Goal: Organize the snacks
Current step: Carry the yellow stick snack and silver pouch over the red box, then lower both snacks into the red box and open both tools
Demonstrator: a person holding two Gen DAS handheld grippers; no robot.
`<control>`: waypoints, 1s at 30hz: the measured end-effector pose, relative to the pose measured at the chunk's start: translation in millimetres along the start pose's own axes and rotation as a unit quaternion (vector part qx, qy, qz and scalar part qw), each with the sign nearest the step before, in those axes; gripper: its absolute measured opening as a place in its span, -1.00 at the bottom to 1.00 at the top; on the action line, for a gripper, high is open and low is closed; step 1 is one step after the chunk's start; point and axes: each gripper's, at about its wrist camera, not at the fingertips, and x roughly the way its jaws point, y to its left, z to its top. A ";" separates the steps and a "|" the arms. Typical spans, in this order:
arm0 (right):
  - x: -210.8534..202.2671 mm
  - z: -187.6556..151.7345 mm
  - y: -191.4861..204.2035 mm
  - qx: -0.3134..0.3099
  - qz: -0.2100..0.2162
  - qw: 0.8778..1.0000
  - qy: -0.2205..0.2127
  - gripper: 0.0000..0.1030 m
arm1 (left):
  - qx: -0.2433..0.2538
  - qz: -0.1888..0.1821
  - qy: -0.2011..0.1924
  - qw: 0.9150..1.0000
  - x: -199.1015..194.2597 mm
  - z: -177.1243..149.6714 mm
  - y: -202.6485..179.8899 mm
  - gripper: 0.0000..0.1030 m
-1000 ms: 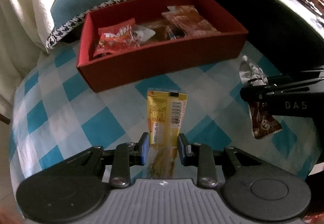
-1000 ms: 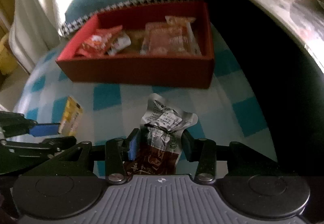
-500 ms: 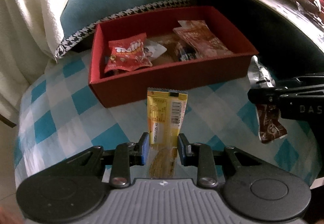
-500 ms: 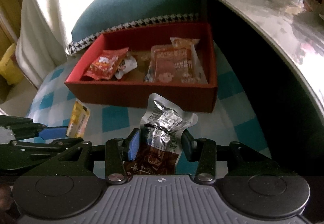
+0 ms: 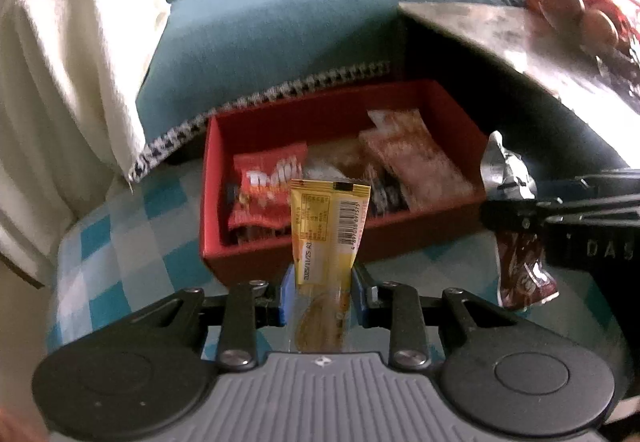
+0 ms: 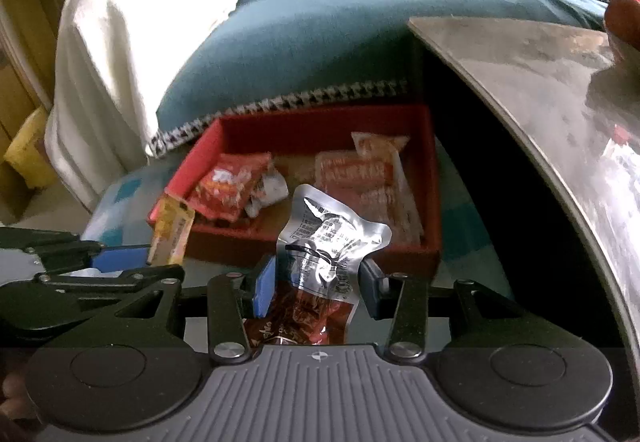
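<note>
Both hands have come up & toward the open red cardboard box (image 5: 344,242) since a sec ago: it sat far off in the upper frame then, now it fills mid-frame right past each packet's top edge.

Left gripper (image 5: 320,292) is clamped on the yellow flat snack sachet w/ barcode (image 5: 326,226), blue pads pressing both long edges; sachet stands upright, clear of the blue-and-white checked cloth (image 5: 120,250). Right gripper (image 6: 318,282) pinches the crinkled silver-and-brown foil pouch (image 6: 326,242) around its waist, silver top sticking up, brown end hanging toward the palm. Seen from the left cam, that pouch hangs just beside the box's right wall.

Box already holds a red crisp-style bag (image 5: 266,190) on the left & pale orange packets (image 5: 412,158) on the right; the middle looks least crowded.

Step in hand, as I read it: carry both packets over the near wall and drop them in. To do it well:
- keep both grips closed until each packet's lower end is past the rim, not above the wall itself
- tip the wrists fwd so packets land flat, not on end
- the two grippers are close together, so prob release one, pull it back, then the other
- aim sachet mid-left, pouch mid-right to avoid crossing hands.
</note>
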 end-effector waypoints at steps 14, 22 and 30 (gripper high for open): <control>26.3 50.1 -6.7 -0.005 -0.005 1.000 -0.022 0.00 | -0.010 0.019 -0.018 1.000 33.8 47.7 8.1 -0.53; 63.8 67.5 -18.3 -0.008 -0.019 1.000 0.001 0.00 | -0.011 0.021 -0.013 1.000 61.2 62.7 6.6 -0.53; 101.8 70.8 -30.4 -0.005 -0.035 0.999 0.034 0.01 | -0.018 0.023 0.002 1.000 89.5 67.2 7.4 -0.53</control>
